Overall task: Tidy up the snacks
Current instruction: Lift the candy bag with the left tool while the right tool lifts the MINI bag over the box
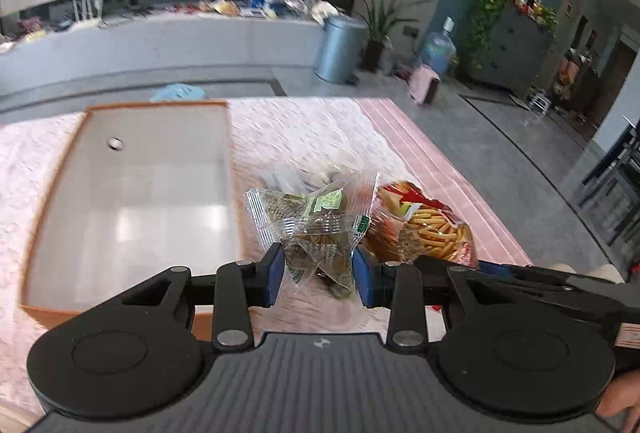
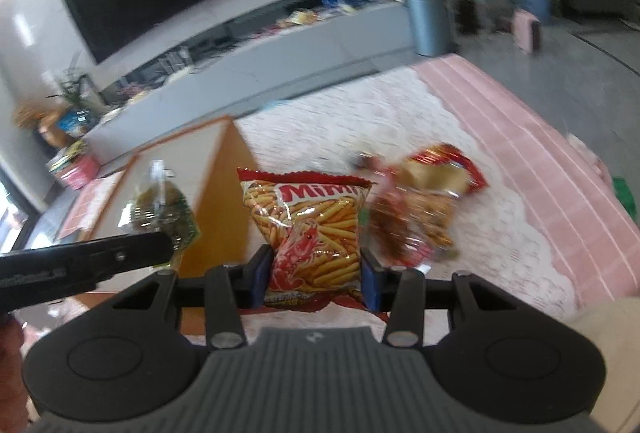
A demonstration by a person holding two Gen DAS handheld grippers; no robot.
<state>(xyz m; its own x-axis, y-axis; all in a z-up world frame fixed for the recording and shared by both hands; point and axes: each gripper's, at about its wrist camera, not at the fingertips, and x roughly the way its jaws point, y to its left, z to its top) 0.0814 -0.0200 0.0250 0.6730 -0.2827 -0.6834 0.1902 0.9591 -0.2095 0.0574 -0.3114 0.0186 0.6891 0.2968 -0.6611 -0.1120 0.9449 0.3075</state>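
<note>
Box (image 1: 132,193) is the target for both hands. It sits on the pink cloth (image 1: 304,137), open top, white inside, orange rim, nothing in it except a small round thing near the far end. Its long axis runs away from the left wrist cam, near end by the jaws, far end toward the room.

From the left gripper (image 1: 318,273) the box lies to the left and just ahead, its right wall near the left jaw. So the left hand is the nearer one, prob. a short sideways swing to get over the opening.

From the right gripper (image 2: 316,273) the box (image 2: 224,193) is up-left, w/ the left gripper's arm and its pack between them. Right hand has farther to go and must cross or wait.

Jaws, left: narrow, pads pinching the clear pack (image 1: 316,225) of green stuff by its lower part, pack sticking up and forward, off the cloth.

Jaws, right: also narrow, clamped on the sides of the Mimi bag (image 2: 312,229), red and yellow sticks, bag upright, lifted clear.

More snacks (image 2: 424,201) lie in a loose pile on the cloth, right of the held bag, blurred, can't count them.
</note>
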